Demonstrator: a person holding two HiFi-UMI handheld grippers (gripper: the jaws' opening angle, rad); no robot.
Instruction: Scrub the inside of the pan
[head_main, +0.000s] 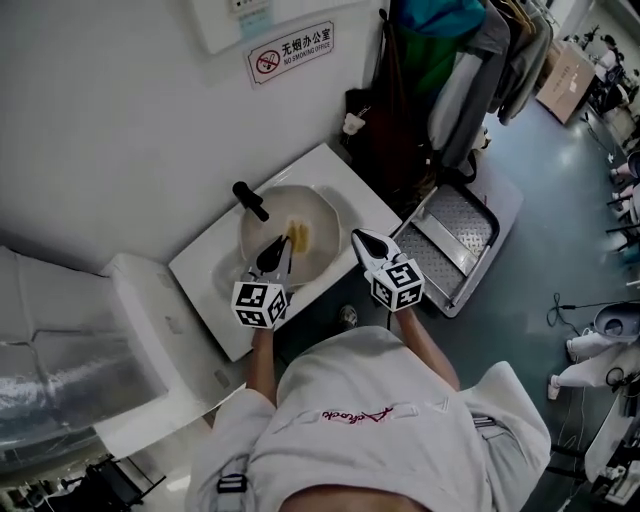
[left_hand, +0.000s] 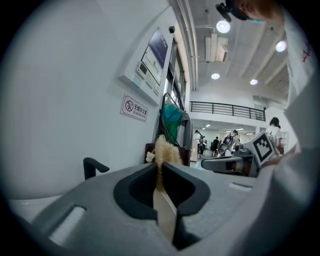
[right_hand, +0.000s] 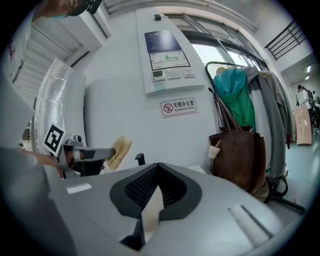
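Pointing forward, away from the body, the left gripper (head_main: 283, 246) (left_hand: 160, 167) is held above the round cream-coloured pan with a black handle (head_main: 322, 222), which stands on the white table (head_main: 335, 168). Its jaws are pressed tight on a pale yellow fibrous scrubbing pad (head_main: 297, 237) (left_hand: 161, 149) over the pan's inside; whether the pad touches the pan is not clear. The right gripper (head_main: 358, 238) (right_hand: 157, 167) points the same way, just beside the pan's right rim, jaws closed together with nothing between them.
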